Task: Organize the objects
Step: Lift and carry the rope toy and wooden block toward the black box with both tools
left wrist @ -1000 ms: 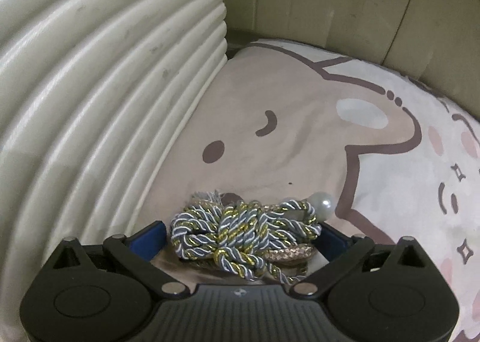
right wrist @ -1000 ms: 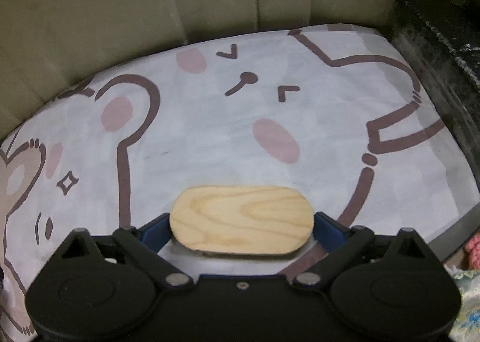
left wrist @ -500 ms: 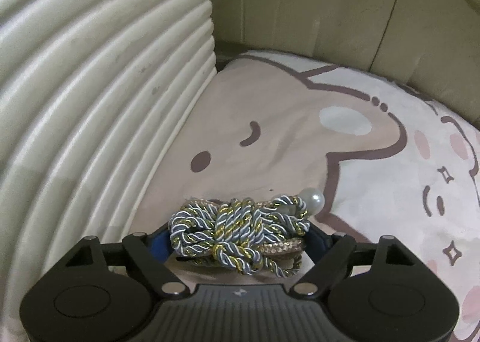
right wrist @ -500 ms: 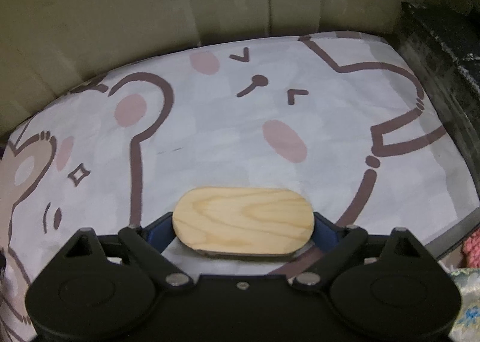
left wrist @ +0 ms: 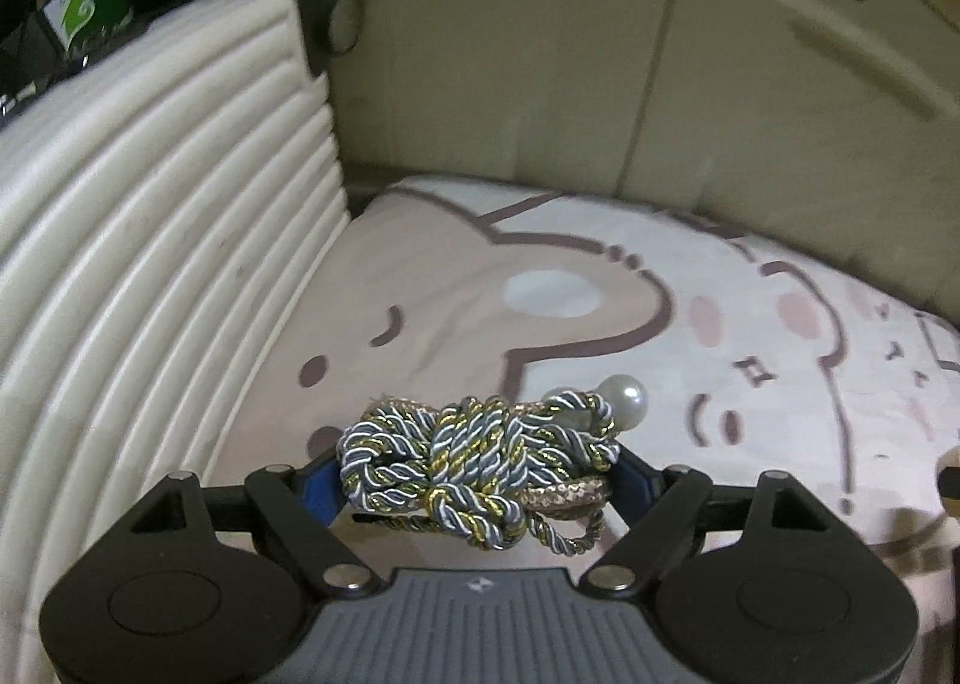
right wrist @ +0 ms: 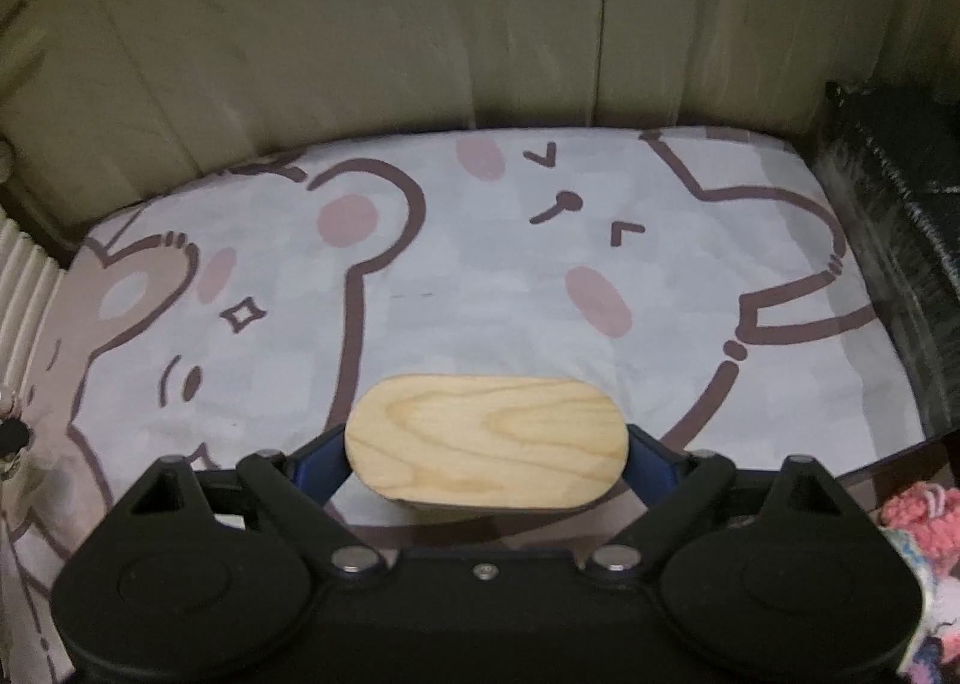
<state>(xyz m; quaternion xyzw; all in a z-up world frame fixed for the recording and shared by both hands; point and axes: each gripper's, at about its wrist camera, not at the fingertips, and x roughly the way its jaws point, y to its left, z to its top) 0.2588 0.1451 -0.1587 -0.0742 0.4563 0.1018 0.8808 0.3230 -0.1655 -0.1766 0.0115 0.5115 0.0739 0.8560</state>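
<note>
Left gripper (left wrist: 480, 480) clamps knotted rope bundle (left wrist: 474, 468); right gripper (right wrist: 486, 459) clamps oval wooden block (right wrist: 486, 438). Both picked up, neither placed yet.

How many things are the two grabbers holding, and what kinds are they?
Twisted rope bundle, in the left gripper: 1
Oval wooden block, in the right gripper: 1
Total: 2
</note>
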